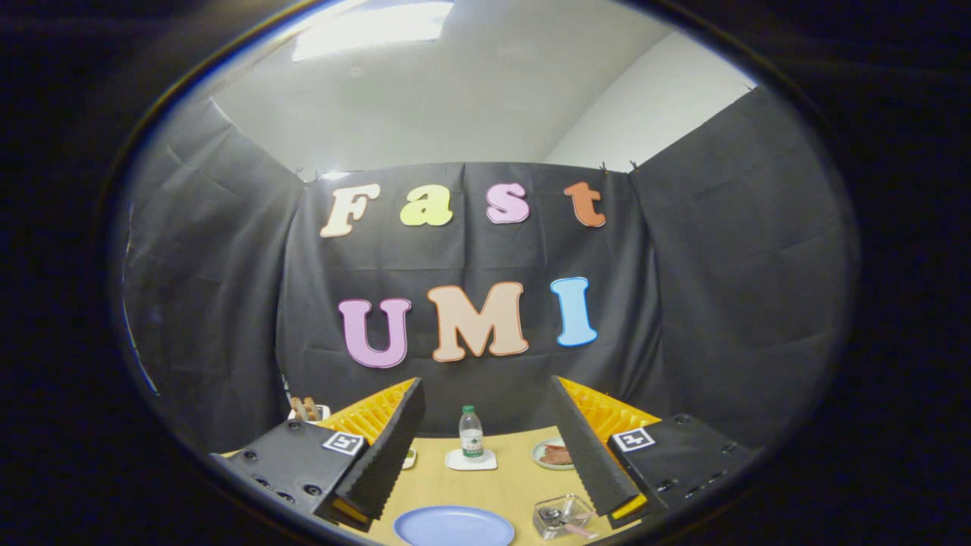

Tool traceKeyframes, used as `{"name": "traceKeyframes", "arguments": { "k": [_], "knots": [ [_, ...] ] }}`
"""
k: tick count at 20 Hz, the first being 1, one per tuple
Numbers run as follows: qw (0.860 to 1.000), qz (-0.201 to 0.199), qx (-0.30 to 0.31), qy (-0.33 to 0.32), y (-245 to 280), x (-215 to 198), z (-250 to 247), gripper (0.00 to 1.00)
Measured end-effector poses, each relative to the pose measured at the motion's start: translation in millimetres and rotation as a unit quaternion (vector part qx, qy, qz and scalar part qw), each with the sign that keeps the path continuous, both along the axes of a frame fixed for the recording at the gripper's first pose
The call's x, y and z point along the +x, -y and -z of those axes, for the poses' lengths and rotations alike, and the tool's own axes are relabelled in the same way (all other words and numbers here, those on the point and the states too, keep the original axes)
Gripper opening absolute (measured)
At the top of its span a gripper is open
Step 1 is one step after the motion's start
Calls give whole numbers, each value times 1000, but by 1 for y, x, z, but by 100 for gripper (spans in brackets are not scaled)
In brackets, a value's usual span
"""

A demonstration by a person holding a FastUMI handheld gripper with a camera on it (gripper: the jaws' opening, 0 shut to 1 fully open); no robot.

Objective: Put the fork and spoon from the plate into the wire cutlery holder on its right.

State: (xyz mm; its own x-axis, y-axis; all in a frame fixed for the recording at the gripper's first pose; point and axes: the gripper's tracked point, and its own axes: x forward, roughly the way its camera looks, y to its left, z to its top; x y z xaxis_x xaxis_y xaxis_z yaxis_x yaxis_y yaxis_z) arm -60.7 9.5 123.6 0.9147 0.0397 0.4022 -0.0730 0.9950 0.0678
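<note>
The gripper (485,455) hangs above the near part of a light wooden table (463,485), its 2 fingers (379,462) spread wide apart and grasping nothing; the gap between them is bare of anything held.

Just ahead of the fingers, low between them, lies a pale blue plate (454,526). The part of the plate that shows looks bare; whether a fork or spoon lies on the hidden near part cannot be told. Just beside the plate on its right, close to the right finger's tip, stands the wire cutlery holder (563,517), a small boxy basket. Metal cutlery and a pinkish handle (582,530) lie in or across it, with the handle poking out toward the near side; which piece is fork and which is spoon is too small to tell.

Beyond the plate, toward the far side of the table, a clear water bottle (471,432) with a green cap stands upright on a white square coaster (471,460). To its right, near the right finger's inner face, sits a small dish (554,454) carrying something reddish brown. Behind the left finger a white holder with wooden handles (307,410) pokes up.
</note>
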Motion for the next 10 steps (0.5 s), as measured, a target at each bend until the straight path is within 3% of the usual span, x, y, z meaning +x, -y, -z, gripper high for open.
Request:
{"name": "traceKeyframes", "arguments": {
  "k": [10],
  "knots": [
    [1000, -3, 3, -2, -12, -18, 11, 100]
  ]
}}
